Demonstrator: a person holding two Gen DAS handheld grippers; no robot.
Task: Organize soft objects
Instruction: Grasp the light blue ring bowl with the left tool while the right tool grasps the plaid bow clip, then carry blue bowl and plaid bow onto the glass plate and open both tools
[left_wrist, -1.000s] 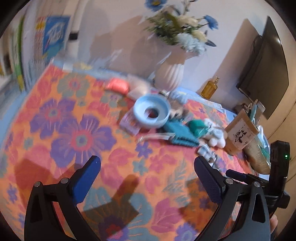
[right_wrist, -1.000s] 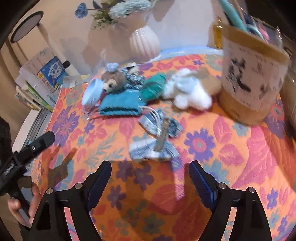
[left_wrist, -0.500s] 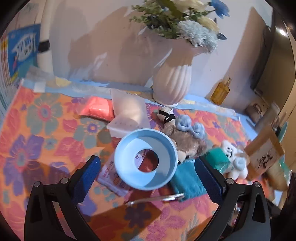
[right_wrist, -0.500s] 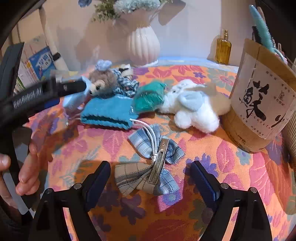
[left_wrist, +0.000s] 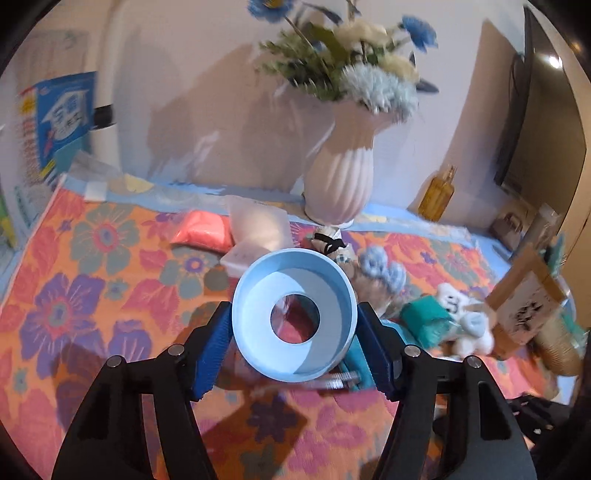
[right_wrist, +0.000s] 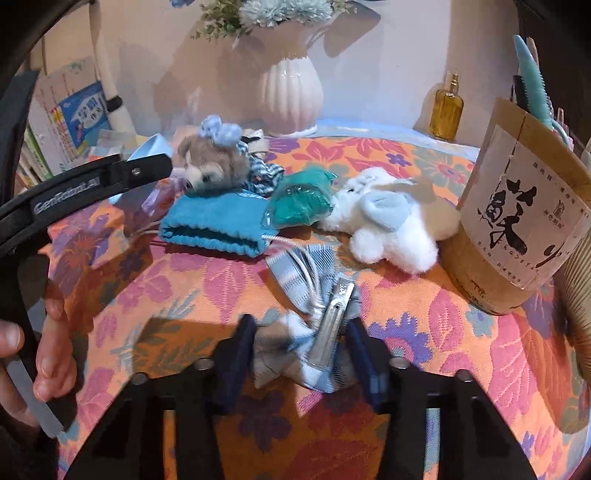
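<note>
Here, soft things: a grey-and-blue checked fabric bow with a silver metal hair clip (right_wrist: 325, 328) lies on the orange floral tablecloth (right_wrist: 424, 314), nearest the right wrist camera.
Right gripper: the right gripper (right_wrist: 301, 354) has its dark blue pads on either side of the bow; its jaws are closing with the near end of the bow bunched between them, both pads touching the cloth.
Blue container: a pale blue round plastic cup with a hole in its bottom (left_wrist: 295, 314) sits tilted, its mouth facing the left wrist camera.
Left gripper: the left gripper (left_wrist: 295, 347) has its blue ribbed pads against the cup's two sides; the jaws are closing with the cup between them.
Behind the bow: a teal knitted drawstring pouch (right_wrist: 214, 225) lies flat, with a brown plush bear with a blue bow on its head (right_wrist: 212, 166) resting on its far edge.
Beside the pouch: a green fabric bundle in clear wrap (right_wrist: 303, 201) touches a white fluffy plush toy (right_wrist: 388, 225) lying on its side.
Right edge: a tan cardboard tube with black brush lettering (right_wrist: 517, 221) stands tilted in view just beside the white plush, combs sticking out of its top.
Back of table: a white ribbed ceramic vase with blue and white flowers (left_wrist: 341, 177) stands near the wall, an amber glass bottle (left_wrist: 437, 194) well to its right.
Left of the vase: a pink packet (left_wrist: 205, 230) and a frosted plastic box (left_wrist: 258, 229) lie behind the cup.
Person: a hand (right_wrist: 40, 350) grips the left tool's handle at the left edge of the right wrist view.
</note>
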